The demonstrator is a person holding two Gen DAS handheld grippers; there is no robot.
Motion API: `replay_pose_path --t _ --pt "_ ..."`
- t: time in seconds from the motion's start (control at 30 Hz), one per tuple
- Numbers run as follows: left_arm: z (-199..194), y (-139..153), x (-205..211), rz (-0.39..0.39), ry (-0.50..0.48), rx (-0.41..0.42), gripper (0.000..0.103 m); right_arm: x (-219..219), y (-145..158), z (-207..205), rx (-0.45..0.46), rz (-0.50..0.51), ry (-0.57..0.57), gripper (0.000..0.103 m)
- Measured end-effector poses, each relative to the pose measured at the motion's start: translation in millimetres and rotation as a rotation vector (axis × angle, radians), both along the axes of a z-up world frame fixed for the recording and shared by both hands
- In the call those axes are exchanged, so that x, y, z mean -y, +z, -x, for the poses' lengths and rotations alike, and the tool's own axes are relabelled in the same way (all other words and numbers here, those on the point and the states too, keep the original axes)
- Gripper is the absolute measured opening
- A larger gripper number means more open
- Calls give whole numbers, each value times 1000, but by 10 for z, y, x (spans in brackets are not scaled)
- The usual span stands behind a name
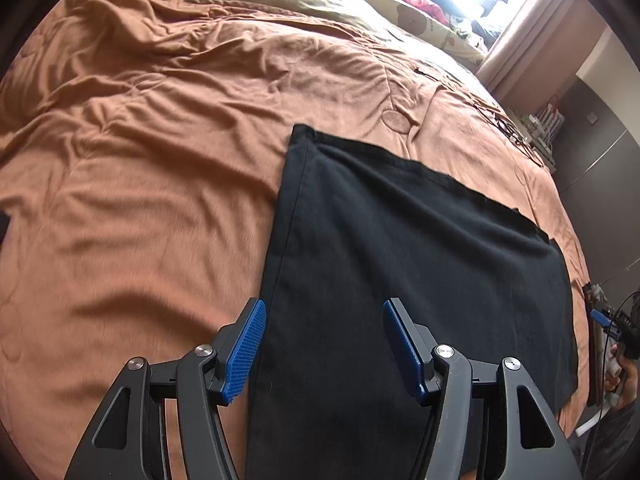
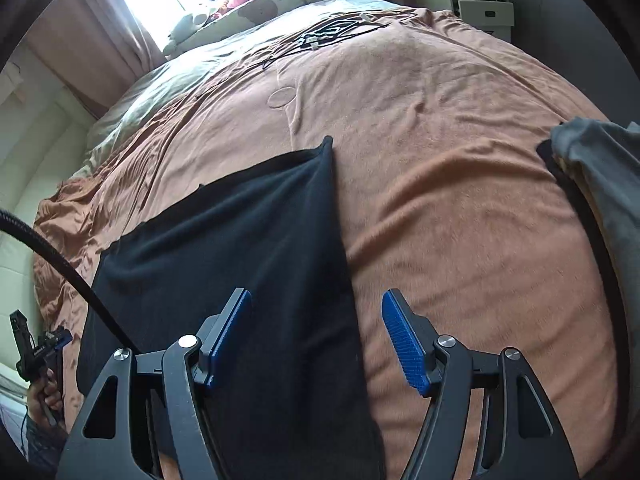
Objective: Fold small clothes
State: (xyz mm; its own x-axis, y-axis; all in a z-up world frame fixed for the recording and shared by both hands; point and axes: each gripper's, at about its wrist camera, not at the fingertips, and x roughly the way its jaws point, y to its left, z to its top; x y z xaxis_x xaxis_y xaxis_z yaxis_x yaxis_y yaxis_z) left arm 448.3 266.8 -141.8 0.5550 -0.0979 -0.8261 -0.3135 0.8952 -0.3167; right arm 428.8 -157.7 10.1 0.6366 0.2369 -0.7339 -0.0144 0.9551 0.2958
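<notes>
A black garment [image 1: 404, 264] lies flat on the orange bedspread [image 1: 140, 184], folded into a long rectangle. It also shows in the right wrist view [image 2: 248, 264]. My left gripper [image 1: 323, 344] is open and empty, hovering above the garment's near left edge. My right gripper [image 2: 316, 340] is open and empty, hovering above the garment's near right edge. The right gripper also shows far right in the left wrist view [image 1: 604, 318]. The left gripper shows far left in the right wrist view [image 2: 44, 346].
Grey clothing [image 2: 600, 184] lies at the bed's right edge. Black cables [image 2: 320, 38] lie on the far part of the bed. Pillows and soft toys [image 1: 416, 4] sit by the bright window. A white nightstand [image 2: 476, 8] stands beyond the bed.
</notes>
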Motion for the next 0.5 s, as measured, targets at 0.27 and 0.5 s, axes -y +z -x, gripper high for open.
replay_pose_path --t 0.27,0.5 --pt "630 27 117 7 8 27 62 13 228 681 4 24 -6 66" --pt "1068 85 154 51 20 58 62 163 298 1114 14 -7 -34 66"
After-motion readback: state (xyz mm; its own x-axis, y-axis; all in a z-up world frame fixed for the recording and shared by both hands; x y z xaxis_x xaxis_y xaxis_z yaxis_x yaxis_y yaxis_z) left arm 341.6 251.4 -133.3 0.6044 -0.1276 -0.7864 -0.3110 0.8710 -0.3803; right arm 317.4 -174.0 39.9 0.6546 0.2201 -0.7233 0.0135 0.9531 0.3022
